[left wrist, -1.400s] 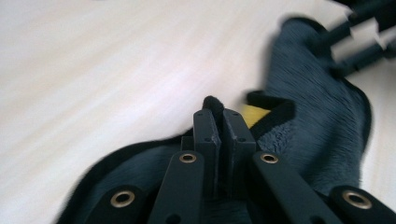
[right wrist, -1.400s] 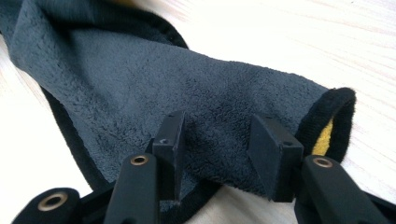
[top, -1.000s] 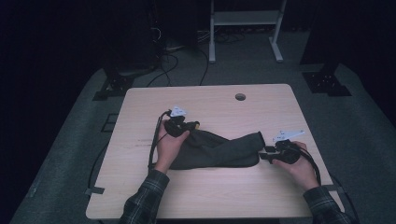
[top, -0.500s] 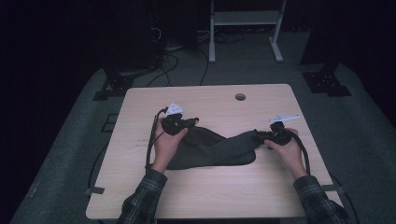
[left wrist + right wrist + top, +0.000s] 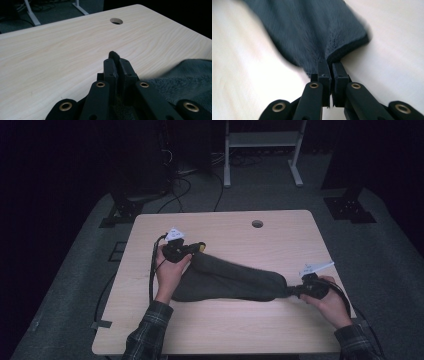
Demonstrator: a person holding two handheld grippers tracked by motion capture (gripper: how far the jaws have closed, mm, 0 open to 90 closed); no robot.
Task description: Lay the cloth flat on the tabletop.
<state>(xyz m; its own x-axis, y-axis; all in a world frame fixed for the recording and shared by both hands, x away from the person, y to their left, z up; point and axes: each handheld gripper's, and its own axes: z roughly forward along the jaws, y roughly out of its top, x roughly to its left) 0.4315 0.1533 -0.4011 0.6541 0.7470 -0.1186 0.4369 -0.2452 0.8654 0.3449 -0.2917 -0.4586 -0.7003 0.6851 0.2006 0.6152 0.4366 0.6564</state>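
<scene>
Item: dark grey plush cloth (image 5: 230, 281), bunched lengthwise, lying across middle of light wood table (image 5: 240, 330), stretched between both claws.

L claw (image 5: 192, 249): at cloth's upper-left end, far side of table centre-left. Jaws clamped together w/ a tuft of cloth (image 5: 114, 55) poking out past the tips; rest of fabric spreads off to the right in left gripper view. Grey three-cornered plate on top; cable loops down along the forearm.

R claw (image 5: 294, 290): at cloth's right end, near table's right edge. Jaws have just been closing; now pinched on a folded corner of cloth (image 5: 332, 56), pile and hem visible in right gripper view.

Misc: round cable hole (image 5: 257, 224) in tabletop, far side, well apart from cloth. Plaid sleeves at near edge.
</scene>
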